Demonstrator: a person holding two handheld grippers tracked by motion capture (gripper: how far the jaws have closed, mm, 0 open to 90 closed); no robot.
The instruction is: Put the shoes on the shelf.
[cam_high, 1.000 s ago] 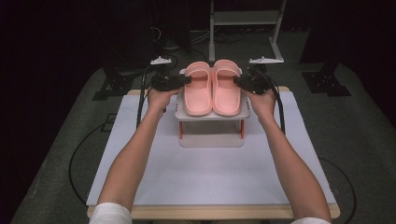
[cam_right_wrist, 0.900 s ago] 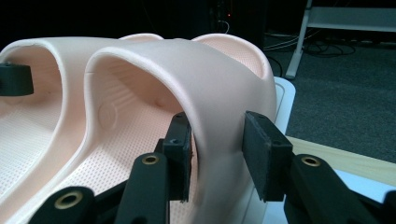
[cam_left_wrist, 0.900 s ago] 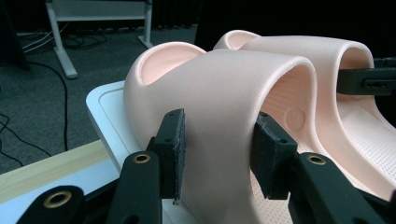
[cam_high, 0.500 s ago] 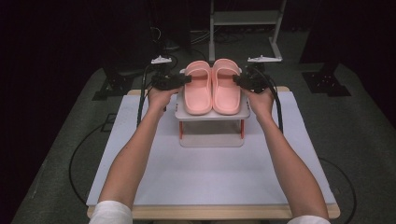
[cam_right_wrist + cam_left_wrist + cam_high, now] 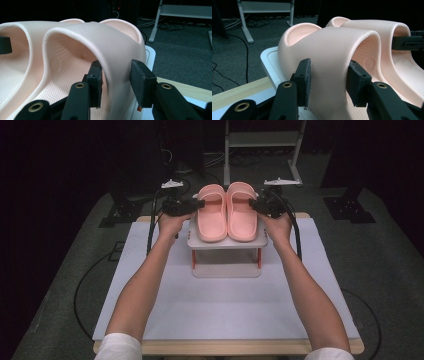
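Near edge: both forearms come in from the bottom of the high view over the white table top (image 5: 225,315), white sleeves just visible at the frame edge.

Mid table: small white rack (image 5: 227,242) with red legs stands on the table top. Two pink slippers sit side by side on its upper shelf, toes pointing away from the person, touching or almost touching each other.

Left gripper (image 5: 196,205) sits at the outer side of the left slipper (image 5: 212,215). In the left gripper view the jaws straddle the strap at its outer root: one pad outside the strap wall, the other inside the strap opening. The left gripper (image 5: 328,83) is not clamped; there's a small gap at the outer pad, and I can't tell whether the inner pad touches.

Right gripper (image 5: 254,204) mirrors that on the right slipper (image 5: 242,212). In the right gripper view (image 5: 116,83) one pad is inside the strap, one outside. Jaws are apart, with a clear gap on the outer side; the inner pad is close to or touching the strap (image 5: 110,50).

Each slipper rests flat on the shelf, not lifted.

Far: dark floor with cables, plus a white metal frame (image 5: 262,145) behind the table.
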